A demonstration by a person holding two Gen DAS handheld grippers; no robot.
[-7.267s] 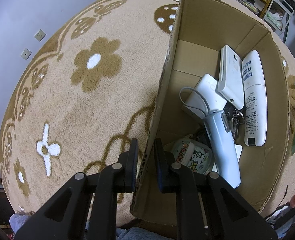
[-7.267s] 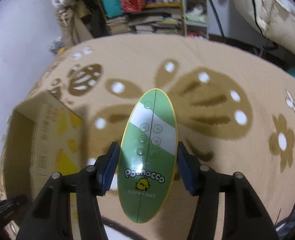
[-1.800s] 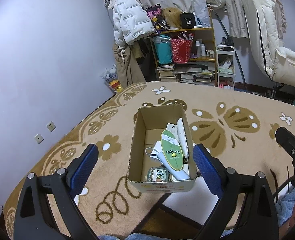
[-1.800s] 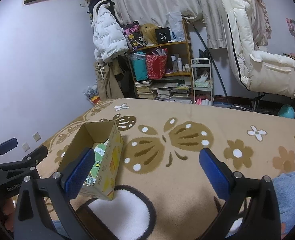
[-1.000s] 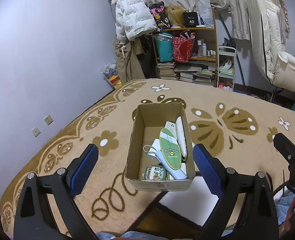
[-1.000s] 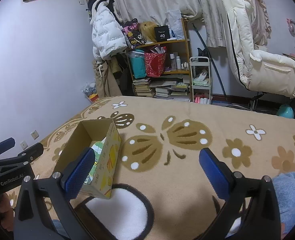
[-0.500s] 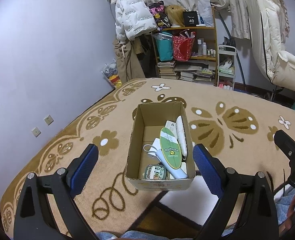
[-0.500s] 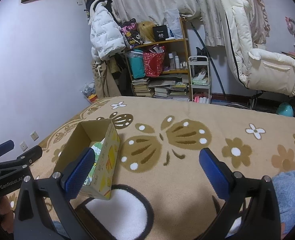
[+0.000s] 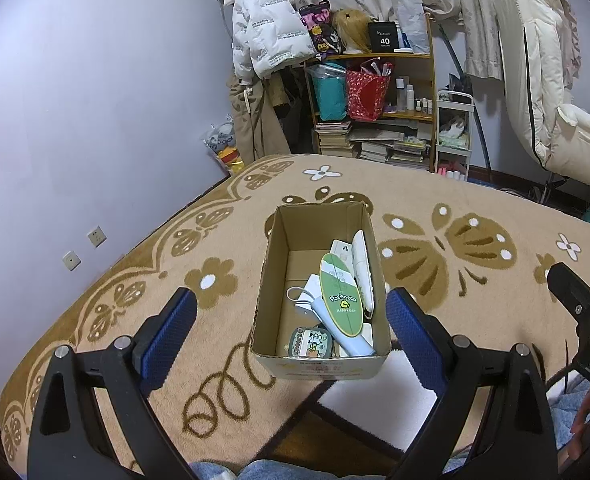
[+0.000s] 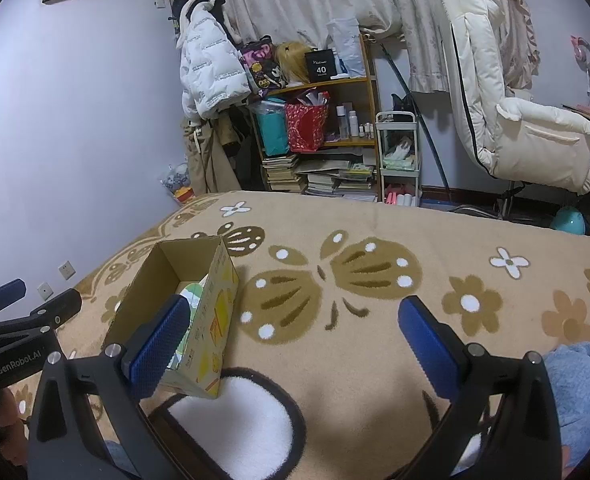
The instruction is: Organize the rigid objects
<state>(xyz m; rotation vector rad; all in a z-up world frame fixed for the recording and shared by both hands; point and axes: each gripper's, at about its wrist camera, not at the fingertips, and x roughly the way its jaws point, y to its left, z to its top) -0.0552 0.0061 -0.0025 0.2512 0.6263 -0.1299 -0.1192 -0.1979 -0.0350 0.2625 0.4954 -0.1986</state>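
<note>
Cardboard box (image 9: 322, 364), holding the green oval board (image 9: 341, 300) among other items, sits on the rug straight ahead of the empty, wide-spread left gripper (image 9: 291, 330), long axis pointing away; the empty, splayed right gripper (image 10: 291, 342) sees it off leftward

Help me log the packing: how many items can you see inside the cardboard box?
At least 6 in the cardboard box: green Pochacco remote on top, white remote, white adapter, light-blue handheld device, white corded block, cartoon tin. More may be hidden underneath.
</note>
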